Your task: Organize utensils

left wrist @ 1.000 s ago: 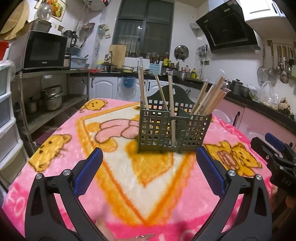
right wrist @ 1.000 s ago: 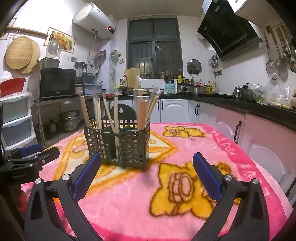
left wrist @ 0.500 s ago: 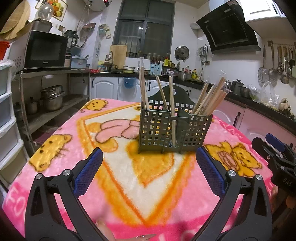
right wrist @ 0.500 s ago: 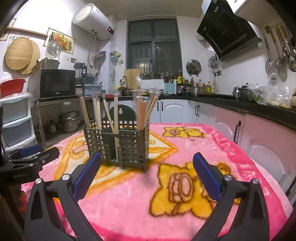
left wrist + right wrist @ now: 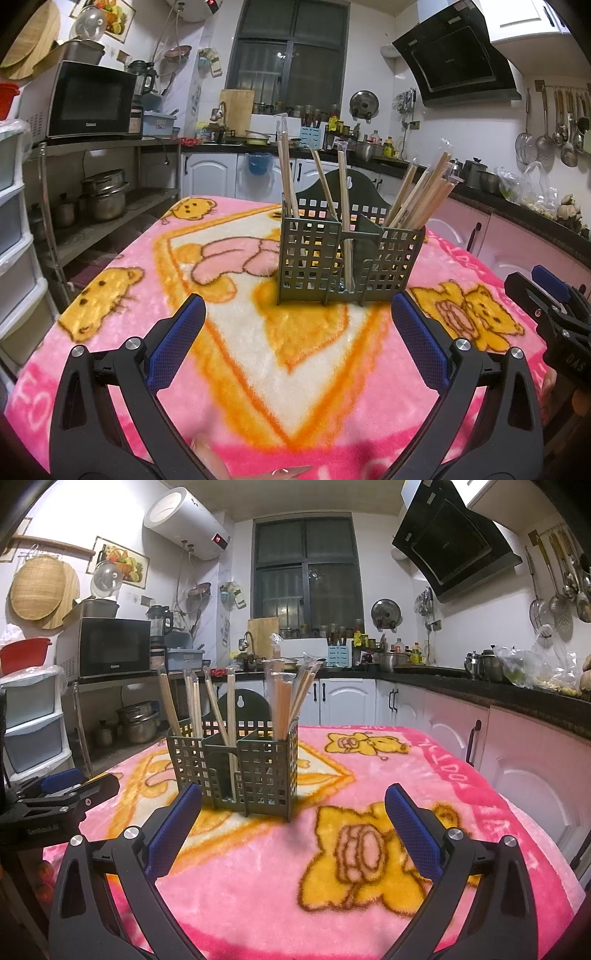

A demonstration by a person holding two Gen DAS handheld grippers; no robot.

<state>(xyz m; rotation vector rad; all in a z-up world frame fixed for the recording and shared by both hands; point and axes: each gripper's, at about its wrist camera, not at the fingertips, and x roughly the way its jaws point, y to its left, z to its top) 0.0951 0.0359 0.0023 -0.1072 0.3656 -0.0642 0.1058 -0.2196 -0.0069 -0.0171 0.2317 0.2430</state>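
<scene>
A dark green lattice utensil holder [image 5: 349, 258] [image 5: 236, 771] stands upright on a table under a pink cartoon blanket [image 5: 288, 350] [image 5: 332, 849]. Several wooden chopsticks [image 5: 421, 195] [image 5: 284, 701] stick up from its compartments, some in clear wrappers. My left gripper [image 5: 295, 306] is open, short of the holder, with nothing between its blue pads. My right gripper [image 5: 293, 794] is open too, near the holder's right front corner, and empty. Each gripper shows at the edge of the other's view: the right gripper [image 5: 550, 295] and the left gripper [image 5: 62, 786].
A metal shelf with a microwave [image 5: 92, 99] and pots stands left of the table. Plastic drawers [image 5: 29, 723] stand at the far left. Counters with white cabinets [image 5: 351, 698] run along the back and right. Ladles hang on the right wall [image 5: 561, 125].
The right wrist view has edged slightly closer to the holder. The left gripper has barely moved. Both grippers stay open.
</scene>
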